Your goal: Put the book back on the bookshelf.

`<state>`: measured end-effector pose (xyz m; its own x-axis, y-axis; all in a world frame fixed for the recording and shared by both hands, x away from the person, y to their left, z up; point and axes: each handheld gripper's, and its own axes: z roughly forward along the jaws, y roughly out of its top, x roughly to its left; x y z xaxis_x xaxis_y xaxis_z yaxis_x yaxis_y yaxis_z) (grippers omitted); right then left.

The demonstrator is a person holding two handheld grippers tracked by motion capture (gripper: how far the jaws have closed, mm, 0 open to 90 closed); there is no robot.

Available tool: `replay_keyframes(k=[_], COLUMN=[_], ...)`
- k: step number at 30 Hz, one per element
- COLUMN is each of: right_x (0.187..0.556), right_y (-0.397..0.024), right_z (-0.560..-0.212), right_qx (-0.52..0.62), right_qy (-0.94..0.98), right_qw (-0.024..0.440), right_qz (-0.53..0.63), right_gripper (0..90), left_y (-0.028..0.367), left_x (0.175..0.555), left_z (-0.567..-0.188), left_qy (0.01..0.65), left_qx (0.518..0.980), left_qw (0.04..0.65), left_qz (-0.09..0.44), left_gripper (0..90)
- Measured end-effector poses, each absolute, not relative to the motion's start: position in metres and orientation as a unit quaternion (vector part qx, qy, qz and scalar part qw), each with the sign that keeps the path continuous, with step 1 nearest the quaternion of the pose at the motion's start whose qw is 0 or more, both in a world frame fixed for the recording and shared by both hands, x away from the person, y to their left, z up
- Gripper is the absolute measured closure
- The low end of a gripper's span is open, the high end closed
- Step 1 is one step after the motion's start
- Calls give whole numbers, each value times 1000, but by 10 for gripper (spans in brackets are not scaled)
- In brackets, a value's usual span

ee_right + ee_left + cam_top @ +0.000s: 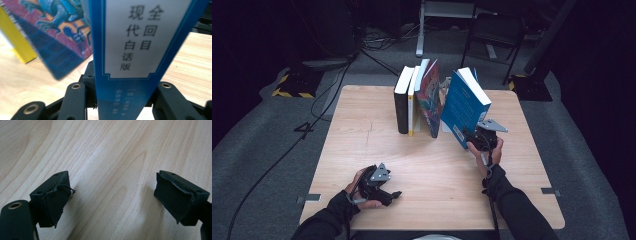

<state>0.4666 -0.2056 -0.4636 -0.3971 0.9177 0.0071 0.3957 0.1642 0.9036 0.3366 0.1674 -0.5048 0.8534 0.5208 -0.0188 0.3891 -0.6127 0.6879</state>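
A thick blue book (464,105) with a white label on its spine (130,50) leans left, tilted, at the right end of a row of books. My right gripper (473,137) grips its lower spine end, with a jaw against each cover (123,87). Beside it on the table stand a colourful book (429,100) (57,32), a yellow-spined book (413,105) (17,42) and a black book (402,102). My left gripper (394,195) rests low near the table's front left edge. Its jaws (112,200) are wide apart over bare wood with nothing between them.
The wooden table (362,150) has free room on its left half and along the front. Behind it on the grey floor are a folding chair (494,30), a metal stand (422,30), cables (337,85) and a yellow-and-black striped base (292,82).
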Motion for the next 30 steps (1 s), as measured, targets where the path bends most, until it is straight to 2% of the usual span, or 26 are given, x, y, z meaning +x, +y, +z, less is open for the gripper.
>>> replay_keyframes(k=[7, 16, 30], right_x=[468, 445, 461], right_y=[-198, -199, -184], right_z=[-463, -464, -465], right_qx=[483, 493, 506], right_qy=[693, 682, 665], right_qw=[301, 318, 331], right_qz=[443, 436, 439], right_gripper=[597, 599, 598], left_y=[167, 168, 167], left_x=[336, 335, 336], left_z=[-505, -505, -505], left_qy=[256, 255, 252], left_qx=[893, 893, 894], left_qw=[359, 358, 359], left_qz=[94, 95, 90], left_gripper=[139, 143, 137])
